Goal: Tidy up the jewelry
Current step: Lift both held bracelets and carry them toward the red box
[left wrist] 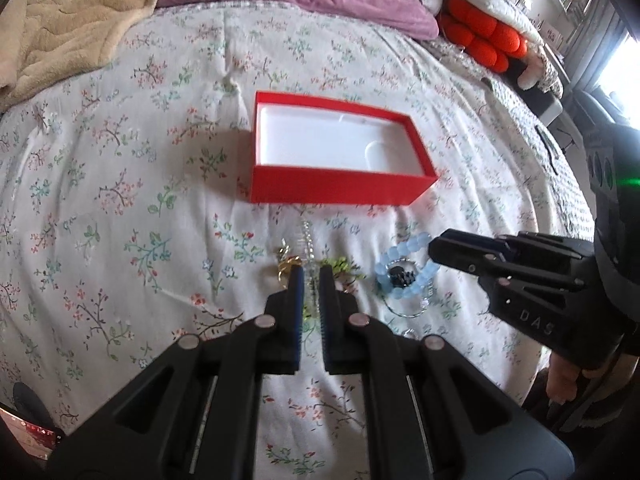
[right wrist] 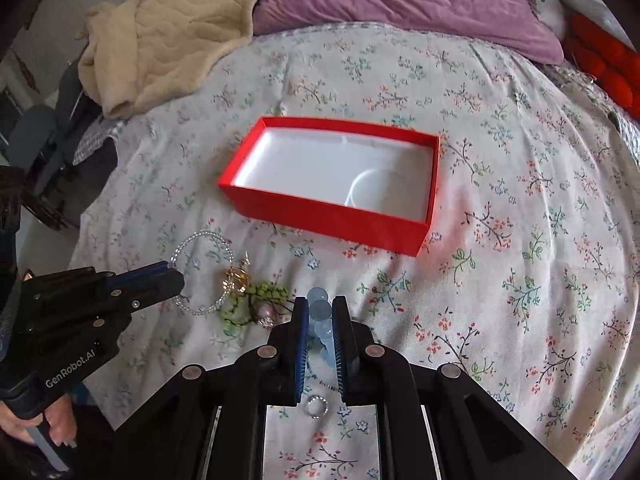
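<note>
A red box (left wrist: 336, 190) with a white lining lies open on the flowered bedspread; it also shows in the right wrist view (right wrist: 320, 212). Jewelry lies in front of it. My left gripper (left wrist: 311, 276) is shut on a clear bead bracelet (right wrist: 202, 276), which still lies on the bed. My right gripper (right wrist: 320, 306) is shut on a pale blue bead bracelet (left wrist: 404, 264), also at bed level. Between them lie a gold piece (right wrist: 236, 278) and a green bead piece (right wrist: 256, 304). A small silver ring (right wrist: 317, 405) lies under my right gripper.
A beige blanket (right wrist: 168, 28) and a purple pillow (right wrist: 400, 0) lie at the far end of the bed. An orange-red knitted cushion (left wrist: 484, 40) sits at the far right. The bed edge drops off at the left of the right wrist view.
</note>
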